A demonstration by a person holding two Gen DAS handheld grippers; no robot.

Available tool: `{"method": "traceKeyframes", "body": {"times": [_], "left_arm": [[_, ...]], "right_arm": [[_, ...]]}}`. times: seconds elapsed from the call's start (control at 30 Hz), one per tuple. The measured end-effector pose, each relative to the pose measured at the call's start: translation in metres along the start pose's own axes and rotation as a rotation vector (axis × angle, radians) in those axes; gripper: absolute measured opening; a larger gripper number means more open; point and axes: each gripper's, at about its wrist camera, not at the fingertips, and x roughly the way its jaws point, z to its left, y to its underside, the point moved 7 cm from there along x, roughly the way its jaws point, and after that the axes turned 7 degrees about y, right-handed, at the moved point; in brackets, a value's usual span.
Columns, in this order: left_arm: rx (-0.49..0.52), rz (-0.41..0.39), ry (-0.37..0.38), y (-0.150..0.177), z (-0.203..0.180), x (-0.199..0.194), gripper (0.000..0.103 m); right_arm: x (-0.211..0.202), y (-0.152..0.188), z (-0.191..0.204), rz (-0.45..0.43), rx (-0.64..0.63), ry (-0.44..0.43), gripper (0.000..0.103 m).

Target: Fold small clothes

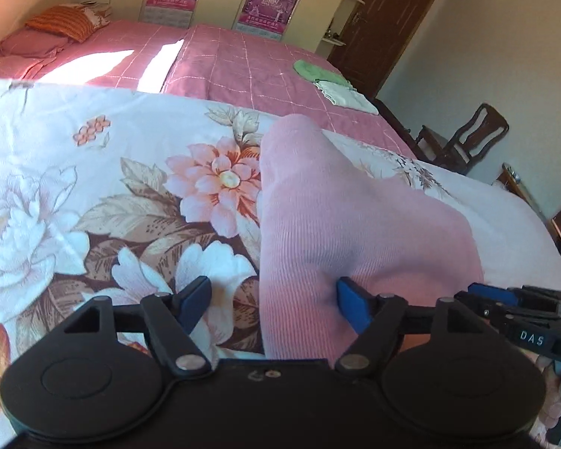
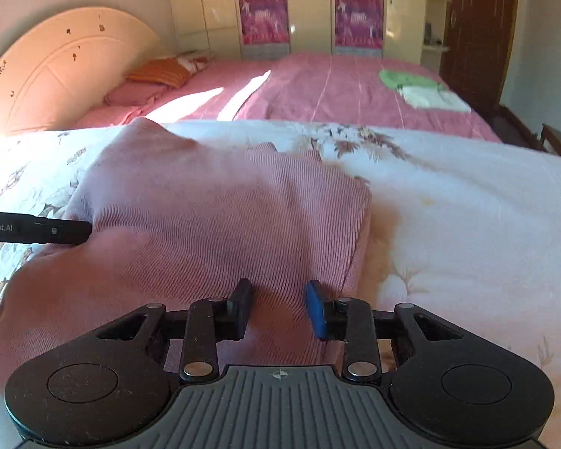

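On the bed with the white flowery cover (image 1: 93, 194) lies a soft pink ribbed cloth (image 2: 220, 224), and both tools are down at its near edge. It looks like the folding is in the middle: the pink cloth seems already doubled over, with a neat straight side on the right in the right view.

Left gripper (image 1: 273, 301) has its fingers spread wide. The cloth's edge sits between them, touching the blue right finger (image 1: 351, 307), while the left finger rests over the flowers, off the cloth. Nothing is pinched.

Right gripper (image 2: 278, 308) has its fingers partly apart, with a ridge of pink cloth between them. They do not look squeezed shut on it.

Next, I think each pair of fingers must close on the near edge, then lift and carry it over to the far edge.

Far back on the pink bed (image 2: 336, 89) sit a green cloth (image 2: 404, 78) and a white folded cloth (image 2: 430, 98).
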Motion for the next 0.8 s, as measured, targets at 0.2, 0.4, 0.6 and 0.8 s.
{"method": "traceKeyframes", "body": {"times": [0.2, 0.4, 0.6, 0.8], "left_arm": [[0.094, -0.202, 0.151, -0.044, -0.031, -0.018, 0.057], [0.151, 0.036, 0.082, -0.04, -0.036, 0.054, 0.064], [0.164, -0.001, 0.059, -0.031, -0.029, 0.046, 0.067], [0.251, -0.082, 0.043, -0.003, -0.033, -0.022, 0.074]], "right_arm": [[-0.015, -0.033, 0.005, -0.139, 0.054, -0.062, 0.032], [0.038, -0.041, 0.017, -0.008, 0.029, -0.027, 0.032], [0.039, -0.029, 0.016, -0.05, 0.008, -0.017, 0.032], [-0.023, -0.016, -0.006, -0.154, 0.065, -0.095, 0.032]]}}
